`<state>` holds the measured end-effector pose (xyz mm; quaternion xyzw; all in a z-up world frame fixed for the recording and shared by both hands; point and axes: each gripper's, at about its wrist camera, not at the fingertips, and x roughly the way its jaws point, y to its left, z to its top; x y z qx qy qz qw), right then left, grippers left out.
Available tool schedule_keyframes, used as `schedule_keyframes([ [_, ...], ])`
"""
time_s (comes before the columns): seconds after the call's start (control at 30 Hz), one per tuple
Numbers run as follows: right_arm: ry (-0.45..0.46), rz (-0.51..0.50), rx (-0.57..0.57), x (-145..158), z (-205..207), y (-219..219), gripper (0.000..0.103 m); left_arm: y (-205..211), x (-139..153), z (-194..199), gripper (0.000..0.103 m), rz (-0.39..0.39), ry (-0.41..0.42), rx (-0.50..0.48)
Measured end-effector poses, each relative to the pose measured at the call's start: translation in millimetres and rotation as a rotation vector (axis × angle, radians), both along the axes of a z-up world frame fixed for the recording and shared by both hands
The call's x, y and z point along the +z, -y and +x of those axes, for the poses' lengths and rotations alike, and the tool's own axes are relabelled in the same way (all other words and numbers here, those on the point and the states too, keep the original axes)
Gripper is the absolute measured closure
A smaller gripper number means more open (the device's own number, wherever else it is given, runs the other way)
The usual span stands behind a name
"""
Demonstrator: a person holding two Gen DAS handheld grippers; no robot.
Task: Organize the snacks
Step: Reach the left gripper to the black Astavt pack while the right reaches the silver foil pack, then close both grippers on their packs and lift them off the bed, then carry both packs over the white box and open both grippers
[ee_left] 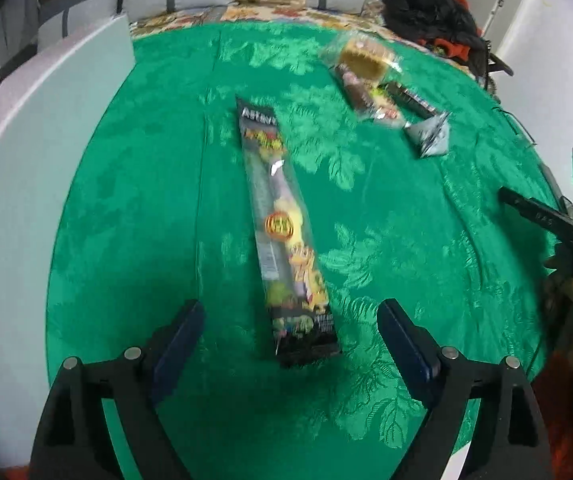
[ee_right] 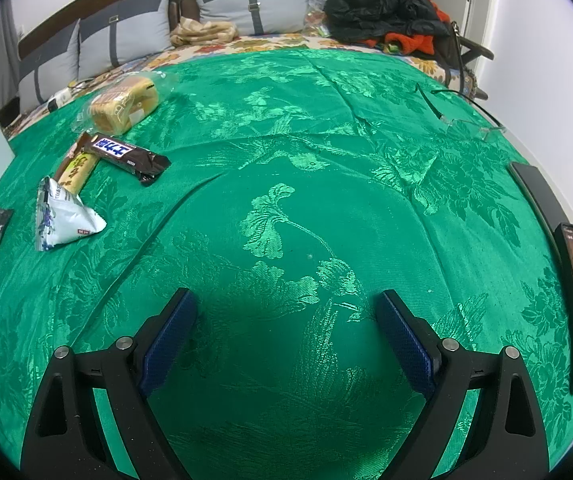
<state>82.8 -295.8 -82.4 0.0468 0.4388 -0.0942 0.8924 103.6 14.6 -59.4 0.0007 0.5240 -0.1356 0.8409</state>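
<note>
Green cloth [ee_left: 406,240] bunches easily, so go slow. Your left gripper [ee_left: 290,340] is spread wide over the near end of the long snack pack [ee_left: 282,232] lying mid-cloth; center on it, then close. Right gripper [ee_right: 286,332] spread too, empty.

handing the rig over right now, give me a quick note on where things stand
Left gripper: open, empty, fingers either side of the near end of the long Astavt snack pack.
Right gripper: open, empty, over bare green cloth.
Snacks: bagged bread roll, chocolate bar, yellow-wrapped bar and silver pouch lie clustered on the cloth.
Done: nothing visibly sorted.
Left: probably grab the long pack first.
</note>
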Motion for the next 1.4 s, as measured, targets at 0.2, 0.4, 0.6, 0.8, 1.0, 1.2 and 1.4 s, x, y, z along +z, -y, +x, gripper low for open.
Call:
schedule_keyframes([
  [0.2, 0.000, 0.000, 0.000, 0.0, -0.1, -0.2, 0.009, 23.8, -1.1, 46.3, 0.016, 0.068, 0.027, -0.004],
  [0.4, 0.000, 0.001, 0.000, 0.0, 0.0, -0.3, 0.009, 25.8, -23.2, 68.6, 0.048, 0.129, 0.031, 0.067],
  [0.6, 0.011, 0.029, 0.014, 2.0, -2.2, 0.9, 0.010, -1.5, -16.5, 48.5, 0.085, 0.058, 0.056, 0.081],
  [0.8, 0.219, 0.256, 0.299, 47.2, -5.6, -50.7, 0.011, -28.1, -5.1, 19.8, 0.085, -0.037, 0.070, 0.100],
  [1.0, -0.036, 0.132, 0.463, 23.6, 80.9, -122.6, 0.052, -38.8, 23.8, -0.6, 0.085, -0.138, 0.089, 0.110],
  [1.2, -0.007, 0.210, 0.362, 36.6, 69.1, -97.4, 0.066, -54.0, 49.4, -27.1, 0.085, -0.195, 0.133, 0.091],
  [1.4, 0.052, 0.350, 0.364, 91.2, 38.7, -100.5, 0.066, -74.8, 75.7, -42.3, 0.085, -0.337, 0.165, 0.114],
])
